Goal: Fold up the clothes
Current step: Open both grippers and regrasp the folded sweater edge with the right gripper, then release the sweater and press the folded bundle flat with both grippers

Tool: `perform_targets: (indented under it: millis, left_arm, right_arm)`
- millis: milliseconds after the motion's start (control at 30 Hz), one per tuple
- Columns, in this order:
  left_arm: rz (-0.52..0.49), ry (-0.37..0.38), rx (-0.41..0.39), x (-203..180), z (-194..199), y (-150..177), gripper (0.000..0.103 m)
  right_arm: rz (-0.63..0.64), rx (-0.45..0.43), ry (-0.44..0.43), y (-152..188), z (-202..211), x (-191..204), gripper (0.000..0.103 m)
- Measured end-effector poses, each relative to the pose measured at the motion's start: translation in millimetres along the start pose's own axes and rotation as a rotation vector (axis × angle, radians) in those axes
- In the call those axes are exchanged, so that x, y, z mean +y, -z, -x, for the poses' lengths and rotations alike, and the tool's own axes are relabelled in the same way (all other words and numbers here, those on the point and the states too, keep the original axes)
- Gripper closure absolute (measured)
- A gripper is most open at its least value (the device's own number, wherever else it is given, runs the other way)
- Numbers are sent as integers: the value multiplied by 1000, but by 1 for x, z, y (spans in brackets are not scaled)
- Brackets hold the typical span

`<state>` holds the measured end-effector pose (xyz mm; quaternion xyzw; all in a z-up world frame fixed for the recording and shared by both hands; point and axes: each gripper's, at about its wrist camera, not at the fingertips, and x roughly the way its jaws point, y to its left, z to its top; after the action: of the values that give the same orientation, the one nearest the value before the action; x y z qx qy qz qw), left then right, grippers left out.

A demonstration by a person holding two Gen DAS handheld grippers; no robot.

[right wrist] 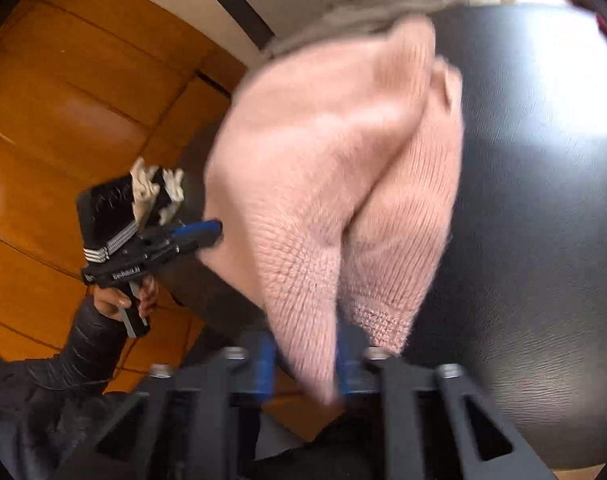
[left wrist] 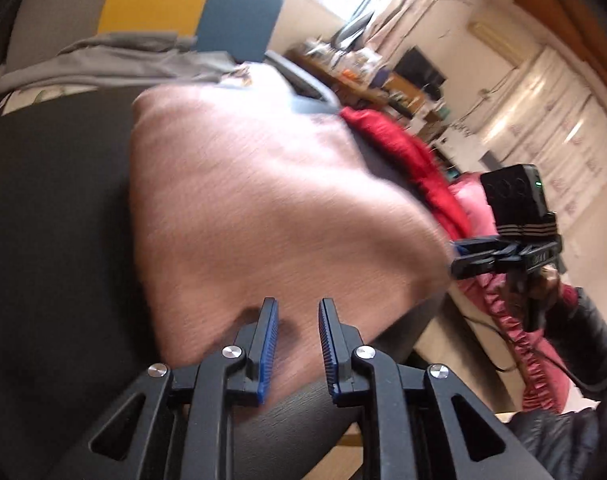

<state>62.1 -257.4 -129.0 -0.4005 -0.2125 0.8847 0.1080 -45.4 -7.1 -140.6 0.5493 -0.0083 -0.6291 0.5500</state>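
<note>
The left hand-held gripper (left wrist: 298, 346) stands spread over the pink sweater (left wrist: 263, 200); the right hand-held gripper (right wrist: 307, 364) has sweater cloth between its jaws, grip unclear.

left gripper (right wrist: 207, 234) body, side lettering: white print, blurred, seems to read "GenRobot.AI"; only partly legible.
right gripper (left wrist: 461, 256) body, side lettering: small white marks, too blurred to read.
cabinet doors (left wrist: 575, 168): faint reddish marks, too small to read.
</note>
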Motion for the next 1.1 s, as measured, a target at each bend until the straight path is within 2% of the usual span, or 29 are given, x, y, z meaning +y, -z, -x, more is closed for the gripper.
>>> perform_targets:
  millis: [33,67,167,300,367,433,500,567,600,633,767,833,900,967,1100]
  left_arm:
    - [-10,13,-14,-3,0,-3,83]
    - [-19,24,-23,-7,-2,-5,83]
    - [-43,52,-36,-17,-13,-11,83]
    - [-60,78,-43,-27,-22,-17,83]
    - [-78,82,-52,-35,-27,-17,82]
    - [-95,96,-54,-41,-31,-16,82]
    - [-114,98,-44,-46,-37,-15,82]
    - [-141,87,-22,-51,-45,-13,82]
    - [-155,79,-10,-54,-50,-12,82]
    - [-174,77,7,-57,-55,-10,81]
    - [-228,42,122,-67,-83,9,81]
    - [-216,49,119,-66,-88,16,81]
    - [-175,66,122,-63,-89,15,81]
    - [-148,76,118,-60,-89,15,81]
    - [-73,108,94,-55,-81,17,81]
  right_arm:
    - [10,-24,4,-3,9,2,25]
    - [12,-60,3,-8,16,3,21]
    - [-23,-156,-30,-29,32,-5,21]
    - [-77,-247,22,-62,25,-23,21]
    - [-129,-264,19,-78,9,-36,25]
    - [-166,-245,51,-92,-8,-44,36]
    - [-201,-224,66,-101,-23,-52,42]
    - [-226,-187,70,-105,-35,-60,55]
    - [-234,-182,73,-106,-39,-61,73]
    - [-237,-181,74,-107,-41,-61,86]
    - [-119,-241,133,-116,-21,-39,91]
    - [-51,-261,246,-115,-15,-33,92]
    - [-25,-208,389,-112,-31,-44,92]
    - [-65,-181,385,-106,-50,-64,92]
    - [-109,-239,331,-108,-48,-74,90]
